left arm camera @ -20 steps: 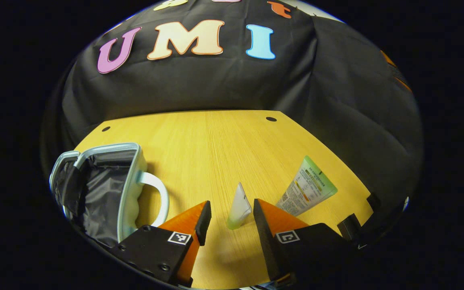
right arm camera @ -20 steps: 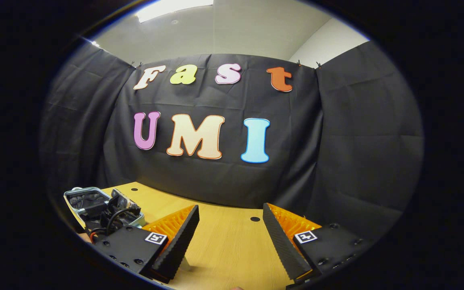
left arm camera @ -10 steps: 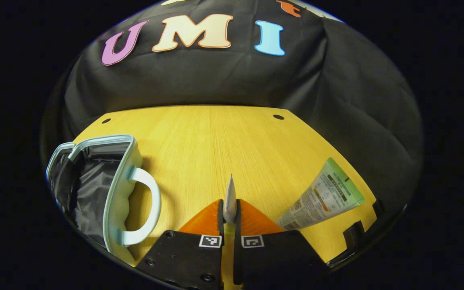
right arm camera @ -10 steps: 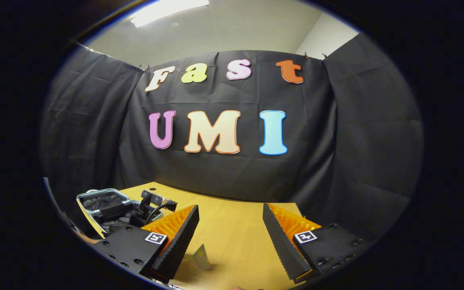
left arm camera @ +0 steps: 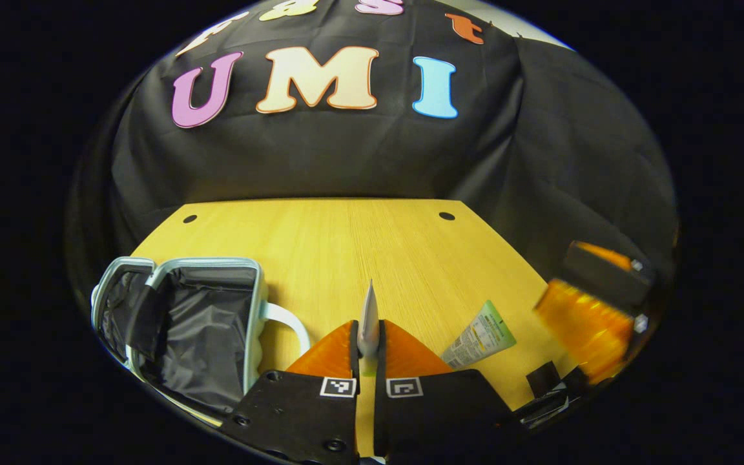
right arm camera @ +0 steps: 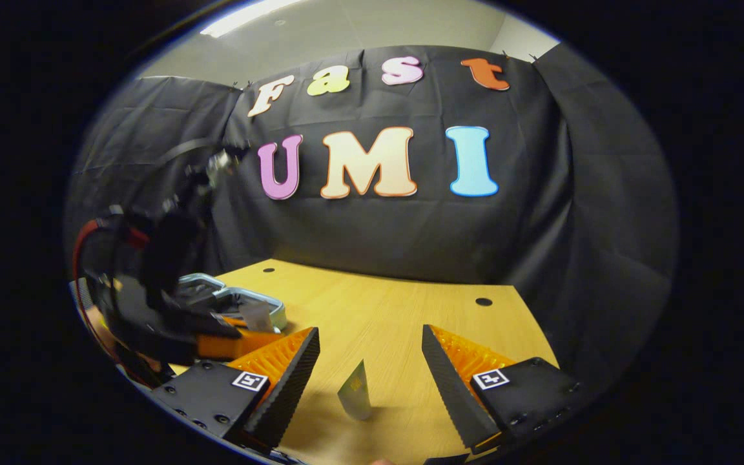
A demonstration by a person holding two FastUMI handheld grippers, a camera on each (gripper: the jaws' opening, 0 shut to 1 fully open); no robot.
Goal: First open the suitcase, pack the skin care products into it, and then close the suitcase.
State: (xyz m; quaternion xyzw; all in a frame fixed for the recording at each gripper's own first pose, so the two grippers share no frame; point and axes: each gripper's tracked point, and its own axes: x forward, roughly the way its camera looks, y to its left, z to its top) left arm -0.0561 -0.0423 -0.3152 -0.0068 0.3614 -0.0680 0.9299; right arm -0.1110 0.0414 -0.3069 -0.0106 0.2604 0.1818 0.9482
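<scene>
My left gripper (left arm camera: 368,336) is clamped on a small pale tube (left arm camera: 369,316), both fingers pressing its flat sides, its thin crimped end pointing straight ahead along the fingers; my right gripper (right arm camera: 371,368) stands wide apart, holding nothing, with the green tube (right arm camera: 355,391) on the table (right arm camera: 372,310) between its fingers but touching neither. The suitcase (left arm camera: 181,323) lies open at the table's left edge, dark lining showing, handle (left arm camera: 285,320) toward the middle; bare wood runs from it to the far edge, with the black cloth wall behind. In the left gripper view the green tube (left arm camera: 479,336) lies flat, long axis slanting, crimped end toward the far right.
</scene>
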